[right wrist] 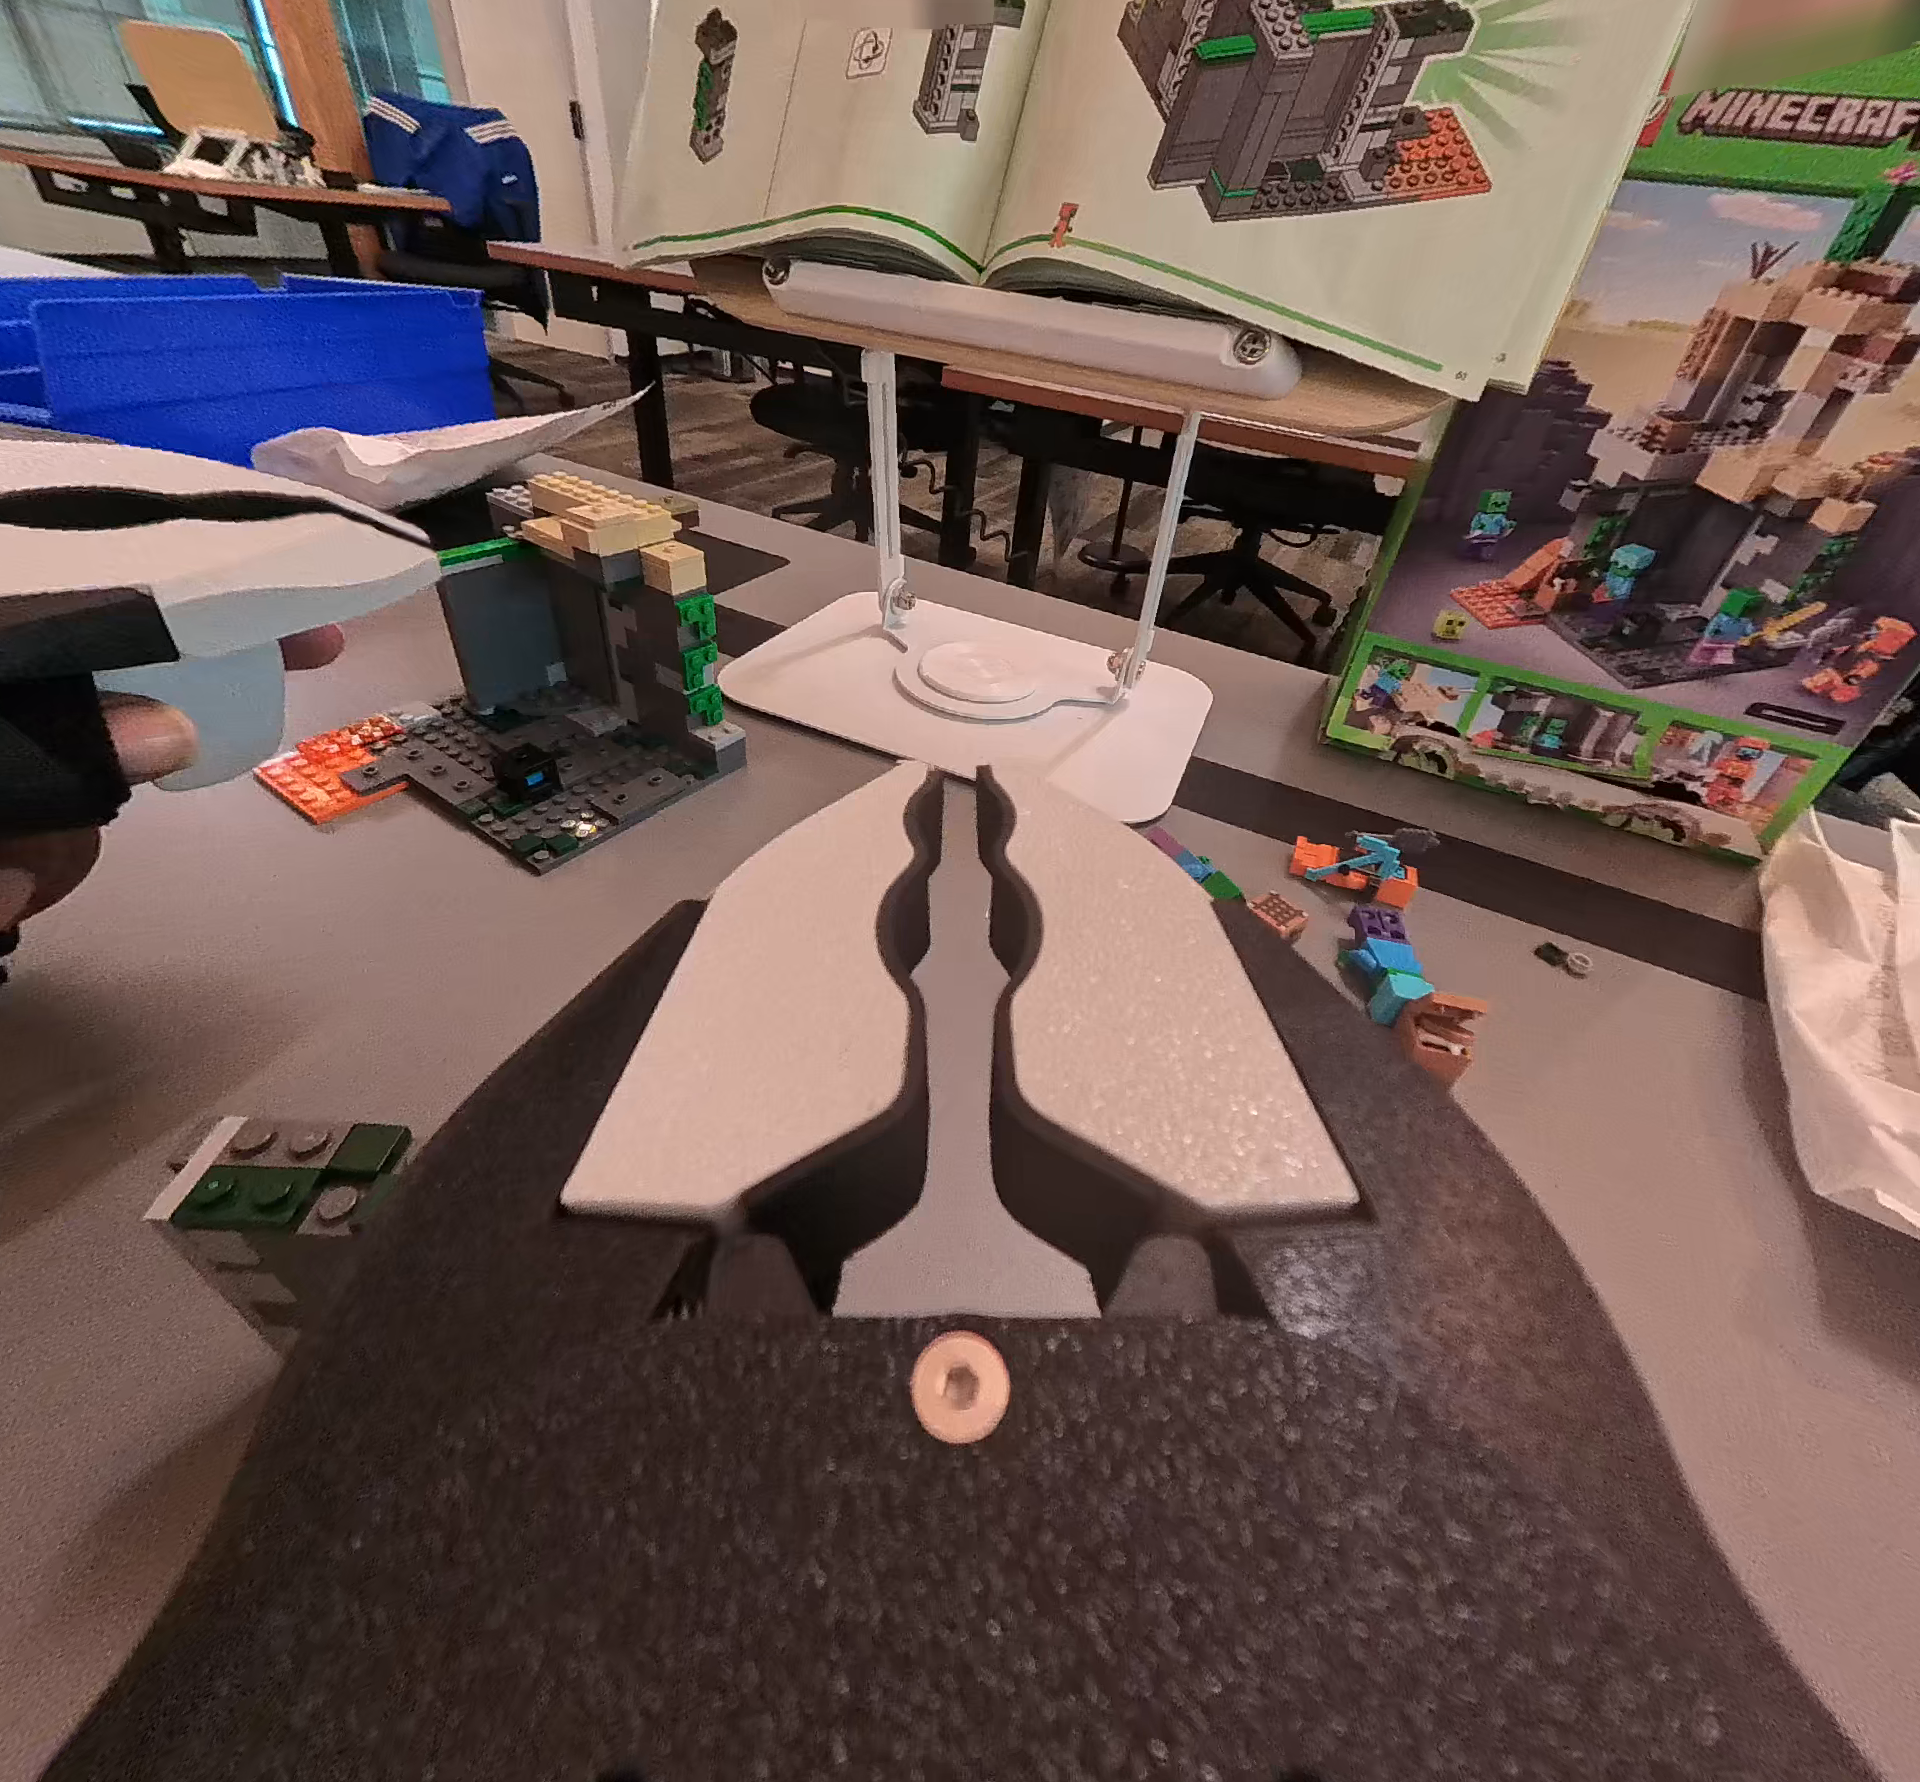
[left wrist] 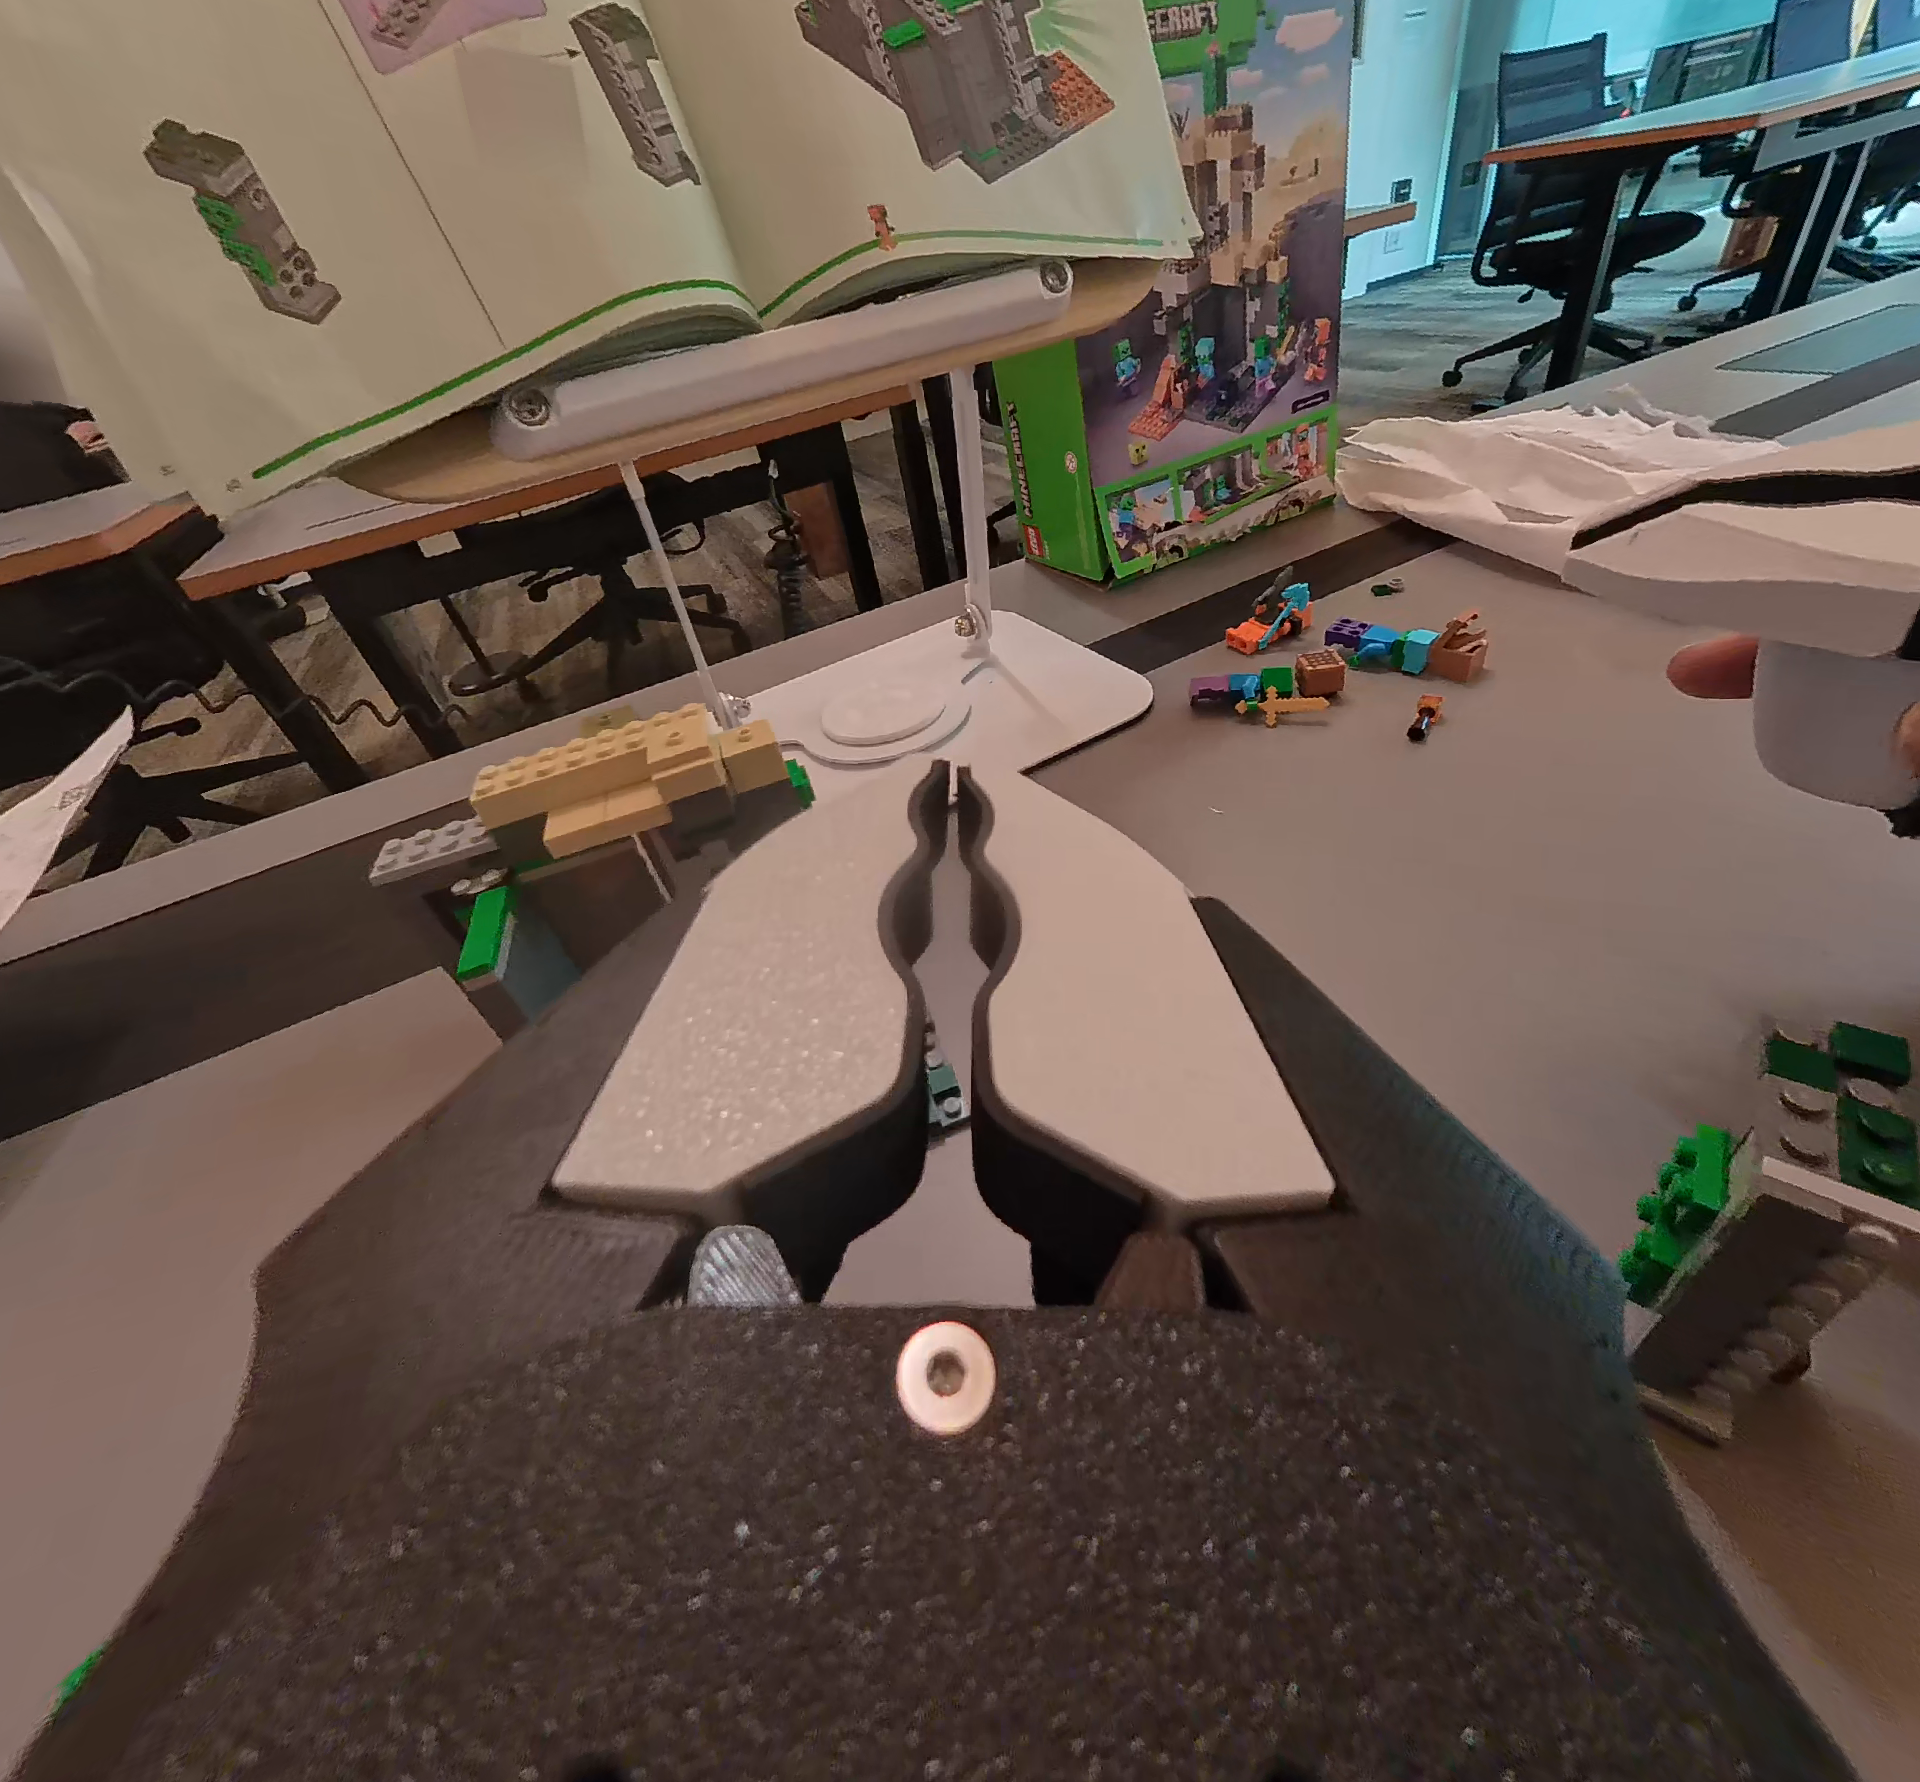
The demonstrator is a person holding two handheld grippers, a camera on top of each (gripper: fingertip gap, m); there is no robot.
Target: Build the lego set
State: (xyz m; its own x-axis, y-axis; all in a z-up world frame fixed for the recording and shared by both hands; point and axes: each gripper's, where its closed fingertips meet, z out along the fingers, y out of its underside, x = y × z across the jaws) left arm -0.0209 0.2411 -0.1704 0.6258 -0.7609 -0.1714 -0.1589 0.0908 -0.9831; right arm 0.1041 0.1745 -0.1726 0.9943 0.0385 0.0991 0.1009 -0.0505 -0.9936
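The left claw [left wrist: 954,776] is nearly closed and the right claw [right wrist: 958,776] slightly parted, both empty. A loose grey-green sub-assembly [right wrist: 281,1202] waits nearby on the surface [right wrist: 520,984]; farther off stands the main build [right wrist: 582,652], below the propped instruction booklet [right wrist: 1195,91], probably kept open for reference.

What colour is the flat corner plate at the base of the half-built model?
Orange plate; the right wrist view shows it best.
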